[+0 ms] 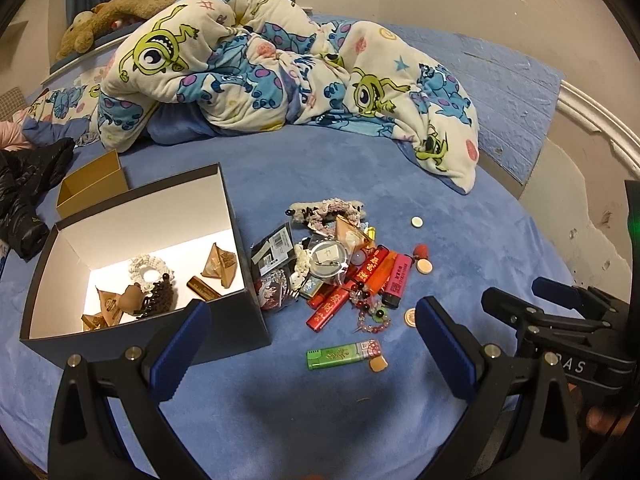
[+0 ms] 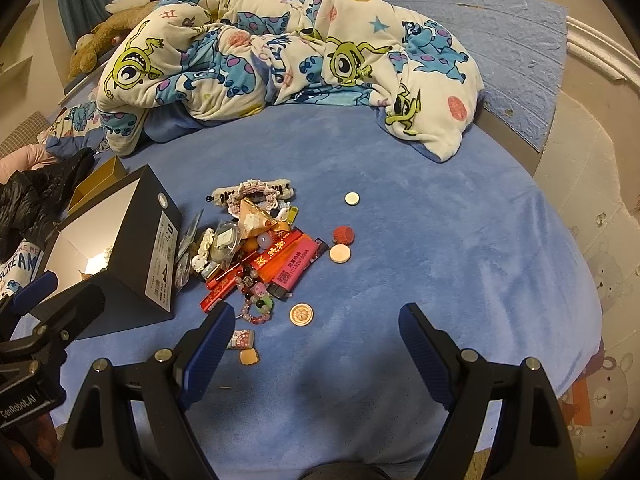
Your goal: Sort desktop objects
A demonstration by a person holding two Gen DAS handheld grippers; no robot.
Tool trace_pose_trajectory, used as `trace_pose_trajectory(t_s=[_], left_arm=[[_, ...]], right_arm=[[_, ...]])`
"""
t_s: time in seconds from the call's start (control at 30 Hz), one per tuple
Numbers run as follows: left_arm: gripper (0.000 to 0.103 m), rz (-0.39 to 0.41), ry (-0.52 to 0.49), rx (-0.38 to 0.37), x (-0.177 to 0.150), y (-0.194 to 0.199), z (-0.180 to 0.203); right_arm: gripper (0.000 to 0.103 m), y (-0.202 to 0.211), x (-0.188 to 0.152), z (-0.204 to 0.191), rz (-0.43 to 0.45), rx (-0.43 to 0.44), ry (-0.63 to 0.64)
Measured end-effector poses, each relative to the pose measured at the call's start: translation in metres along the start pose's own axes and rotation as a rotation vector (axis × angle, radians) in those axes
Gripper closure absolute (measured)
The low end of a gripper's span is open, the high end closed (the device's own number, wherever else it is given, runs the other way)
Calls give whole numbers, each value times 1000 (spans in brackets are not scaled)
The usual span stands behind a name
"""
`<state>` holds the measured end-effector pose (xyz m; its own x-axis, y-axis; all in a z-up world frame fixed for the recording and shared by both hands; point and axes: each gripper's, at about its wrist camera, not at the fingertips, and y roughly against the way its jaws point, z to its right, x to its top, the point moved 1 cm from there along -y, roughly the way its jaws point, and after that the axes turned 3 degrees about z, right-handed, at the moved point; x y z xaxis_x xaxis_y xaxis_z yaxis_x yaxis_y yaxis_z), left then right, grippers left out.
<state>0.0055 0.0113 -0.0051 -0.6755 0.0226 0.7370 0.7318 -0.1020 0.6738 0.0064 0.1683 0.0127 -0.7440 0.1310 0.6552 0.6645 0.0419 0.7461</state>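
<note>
Hard to read: the pile (image 1: 332, 268) of small stuff on the blue bed cover (image 1: 360, 168) was a jumble; items overlapped and labels were too small to make out. In the right wrist view the green lighter (image 2: 242, 338) was mostly hidden behind a finger of the right gripper (image 2: 316, 330), only its patterned end showing. The left wrist view showed that lighter (image 1: 343, 354) whole, lying apart from the pile w/ a small tan piece (image 1: 378, 365) touching its end.

Left view looked into the dark box (image 1: 132, 256): white beaded ring, black claw clip, brown pyramid packets, a small gold bar. Right view saw mostly the box's outer labelled end (image 2: 160, 256); contents hidden bar a lit patch. A smaller gold box (image 1: 92, 188) stood behind it, looked empty, part cut off by the dark box.

Loose round pieces sat beside the pile: a white disc (image 2: 352, 198), a red cap (image 2: 343, 235), a peach disc (image 2: 340, 254), a patterned coin (image 2: 301, 314).

Left gripper (image 1: 312, 316) had jaws spread wide, nothing between, hovering over the cover near the box corner. Right gripper's jaws were likewise released, gripping nothing.

Crumpled cartoon blanket (image 1: 280, 80) lay behind; a black bag (image 1: 28, 196) was cut off at the left edge.
</note>
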Motion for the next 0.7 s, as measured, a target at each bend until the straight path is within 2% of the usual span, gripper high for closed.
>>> trace_pose_trajectory(t_s=[0.47,0.7], left_arm=[[0,-9,37,-6,0,-6,-10],[0,11,-30,22,4,1,-7]], right_arm=[[16,-29,7,-9,-35,35,-15],[16,-70,24,-12,-66,34,-34]])
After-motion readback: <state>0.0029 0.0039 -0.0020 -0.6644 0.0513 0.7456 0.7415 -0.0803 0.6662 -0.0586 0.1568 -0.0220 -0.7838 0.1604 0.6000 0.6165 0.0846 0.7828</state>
